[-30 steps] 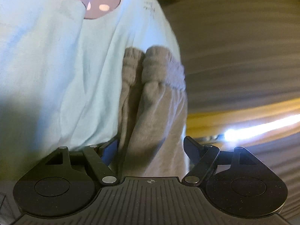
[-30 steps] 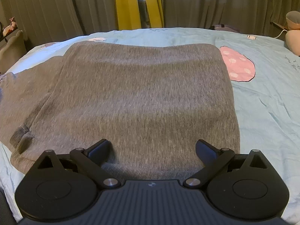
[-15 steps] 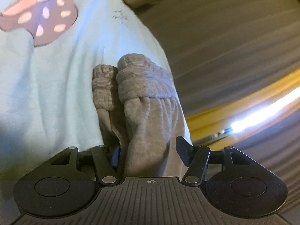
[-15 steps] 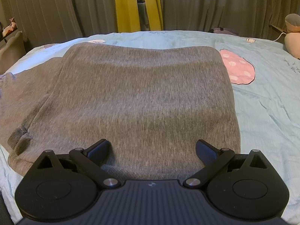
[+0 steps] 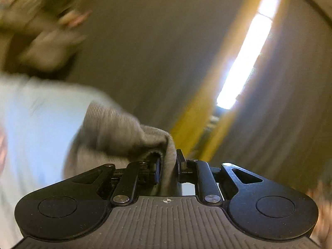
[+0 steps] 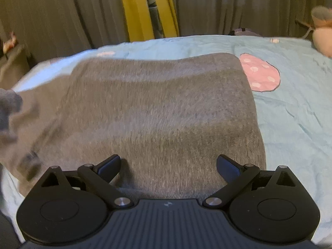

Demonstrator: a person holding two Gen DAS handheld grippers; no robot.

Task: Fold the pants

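Your left gripper (image 5: 168,166) is clamped on a bunched end of the grey pants (image 5: 116,130); the jaws are nearly together with a fold of ribbed fabric pinched between the pads. That end is lifted off the light blue bedsheet (image 5: 37,120), and the left wrist view is heavily motion-blurred. Behind it you get grey curtains (image 5: 145,51) and a tilted yellow curtain strip (image 5: 207,95) with a bright gap of light beside it. Top left is a blurred brownish shape, can't tell what it is.

Your right gripper (image 6: 168,166) has its jaws spread wide, holding nothing. Both fingers (image 6: 109,165) sit over the near edge of the pants (image 6: 161,112); can't tell if the tips touch the cloth. In the right wrist view the pants lie mostly flat across the bedsheet (image 6: 294,124), covering the middle of the bed, long edge running away from you. The left part of the fabric is blurred and rising, with a lump of grey cloth at the far left edge of the frame. A pink mushroom print (image 6: 259,75) on the sheet sits just beside the pants' far right corner, partly tucked under it. A plush toy (image 6: 322,31) is at the far right edge of the bed. Yellow curtains (image 6: 137,10) hang between the grey curtains (image 6: 62,14) behind the bed.
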